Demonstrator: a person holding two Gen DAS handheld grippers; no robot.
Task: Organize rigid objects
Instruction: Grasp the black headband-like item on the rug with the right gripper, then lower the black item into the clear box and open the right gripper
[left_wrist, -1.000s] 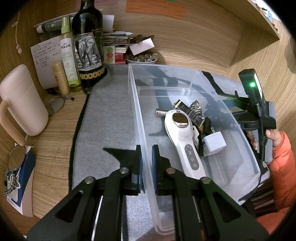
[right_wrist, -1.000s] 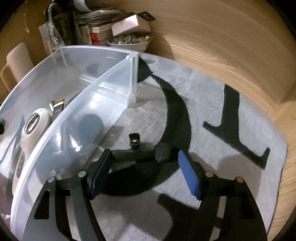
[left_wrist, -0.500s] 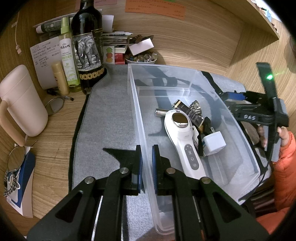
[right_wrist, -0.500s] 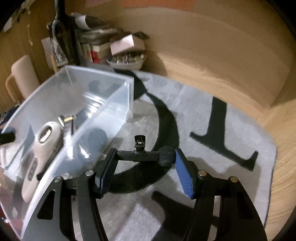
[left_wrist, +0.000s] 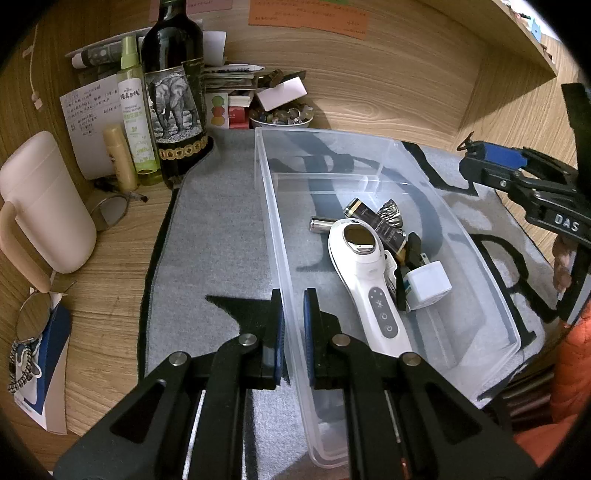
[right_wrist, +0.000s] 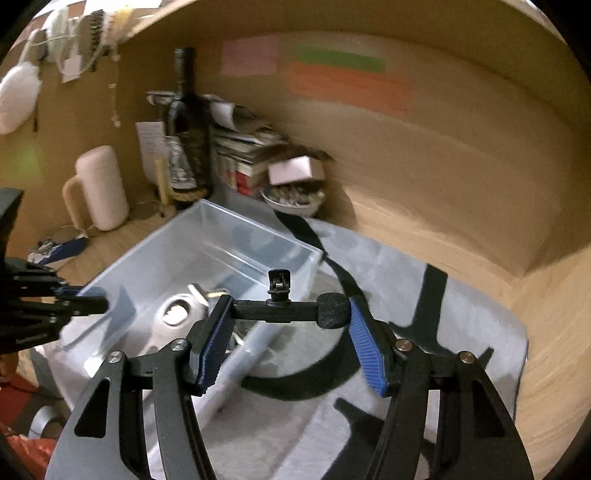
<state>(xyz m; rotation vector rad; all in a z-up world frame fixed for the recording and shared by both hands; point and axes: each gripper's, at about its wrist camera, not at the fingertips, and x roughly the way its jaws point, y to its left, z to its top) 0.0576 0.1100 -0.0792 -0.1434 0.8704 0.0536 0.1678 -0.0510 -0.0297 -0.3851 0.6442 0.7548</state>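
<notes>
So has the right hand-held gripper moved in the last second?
Yes. In the left wrist view the right hand-held gripper has risen from beside the clear bin wall to above its rim, holding a small microphone.

We see a wooden desk (left_wrist: 110, 302) closed in by wood-grain walls (left_wrist: 388, 74), with a shelf (left_wrist: 517, 33) overhead at the right. A grey mat (left_wrist: 218, 240) with black shapes covers the middle. An orange note (left_wrist: 306, 16) is stuck to the back wall; the right view shows pink (right_wrist: 249, 55) and green (right_wrist: 341, 59) ones beside it. The light is warm and casts hard shadows.
</notes>
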